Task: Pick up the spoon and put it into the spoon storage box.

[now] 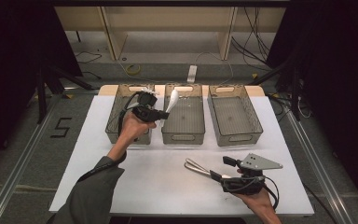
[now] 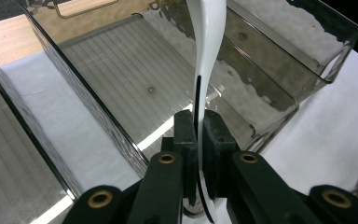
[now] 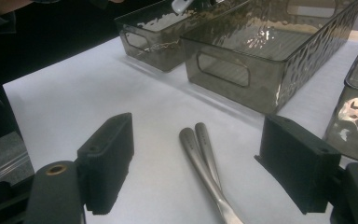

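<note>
right fingers [image 3: 193,172]: spread wide, low over the table [image 1: 121,186], empty.
metal utensils [image 3: 203,156]: two handles lying together between those fingers, long axis running away from them.
left fingers [image 2: 198,135]: pinching a white spoon [image 2: 207,42] by its handle.
middle bin [image 1: 182,133]: spoon bowl poised over it, far side.

Grey floor [image 1: 23,140], perhaps carpeted
</note>
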`<state>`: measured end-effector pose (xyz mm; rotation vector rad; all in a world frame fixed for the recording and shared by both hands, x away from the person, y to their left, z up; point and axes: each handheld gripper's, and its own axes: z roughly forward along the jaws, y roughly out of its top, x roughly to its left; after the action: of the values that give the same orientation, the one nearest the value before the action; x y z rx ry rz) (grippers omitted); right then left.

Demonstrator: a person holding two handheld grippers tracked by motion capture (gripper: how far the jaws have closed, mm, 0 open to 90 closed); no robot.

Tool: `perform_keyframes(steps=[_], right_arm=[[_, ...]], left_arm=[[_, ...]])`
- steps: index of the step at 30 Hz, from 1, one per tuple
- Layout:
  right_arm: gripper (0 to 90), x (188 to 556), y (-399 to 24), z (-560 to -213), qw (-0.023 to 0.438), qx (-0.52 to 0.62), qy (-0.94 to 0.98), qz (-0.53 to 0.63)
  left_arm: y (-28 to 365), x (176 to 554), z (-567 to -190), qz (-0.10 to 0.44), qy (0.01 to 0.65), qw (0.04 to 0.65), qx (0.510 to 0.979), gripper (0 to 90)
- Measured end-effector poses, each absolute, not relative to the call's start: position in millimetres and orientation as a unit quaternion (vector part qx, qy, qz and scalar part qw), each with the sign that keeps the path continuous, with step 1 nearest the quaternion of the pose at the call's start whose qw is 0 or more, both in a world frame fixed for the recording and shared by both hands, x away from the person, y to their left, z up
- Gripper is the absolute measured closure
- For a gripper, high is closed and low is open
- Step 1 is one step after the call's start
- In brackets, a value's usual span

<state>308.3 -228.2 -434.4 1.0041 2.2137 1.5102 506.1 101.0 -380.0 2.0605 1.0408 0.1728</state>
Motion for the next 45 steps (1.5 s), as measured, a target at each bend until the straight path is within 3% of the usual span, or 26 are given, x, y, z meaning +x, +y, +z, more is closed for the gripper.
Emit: perform_keyframes(steps=[45], right_arm=[[26.8, 308, -228, -434, 0.137, 0.347, 0.766, 0.523]], left_arm=[[65, 526, -406, 0.082, 0.408, 0.338, 0.844, 84.4]])
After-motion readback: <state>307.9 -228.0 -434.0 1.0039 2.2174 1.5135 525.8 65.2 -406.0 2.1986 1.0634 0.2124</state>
